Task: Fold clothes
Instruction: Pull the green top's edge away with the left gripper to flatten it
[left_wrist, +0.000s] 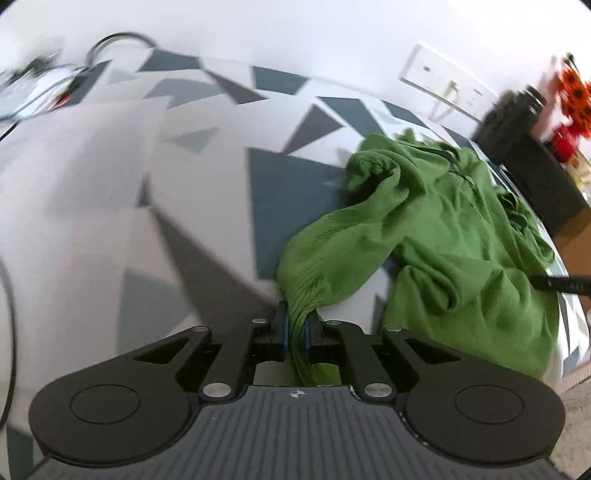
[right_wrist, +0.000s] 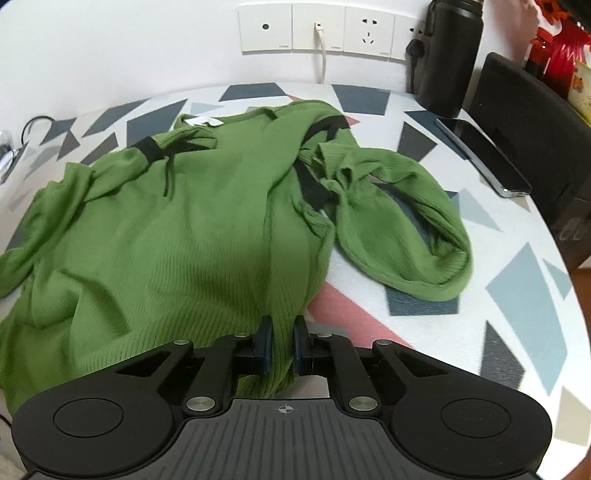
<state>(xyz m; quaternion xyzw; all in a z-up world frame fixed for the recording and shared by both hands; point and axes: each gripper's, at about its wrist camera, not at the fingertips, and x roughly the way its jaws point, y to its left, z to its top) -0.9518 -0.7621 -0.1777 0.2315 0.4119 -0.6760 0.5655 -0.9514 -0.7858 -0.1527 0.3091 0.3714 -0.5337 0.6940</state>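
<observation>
A green ribbed long-sleeved top (right_wrist: 166, 221) with black bands lies crumpled on the round table (right_wrist: 517, 295), which wears a cloth patterned with triangles. In the right wrist view its body spreads to the left and one sleeve (right_wrist: 417, 229) loops out to the right. My right gripper (right_wrist: 282, 328) is shut on the near hem, with a fold of fabric pinched between the blue pads. In the left wrist view the top (left_wrist: 443, 221) is bunched at the right, and a stretched strip of it runs down into my left gripper (left_wrist: 297, 317), which is shut on it.
At the back, wall sockets (right_wrist: 317, 31) hold a white plug and cable. A black bottle (right_wrist: 447, 55) and a phone (right_wrist: 484, 155) sit at the table's far right, beside a black chair (right_wrist: 535, 129). Orange flowers (left_wrist: 576, 96) stand beyond. Cables (left_wrist: 122, 44) lie far left.
</observation>
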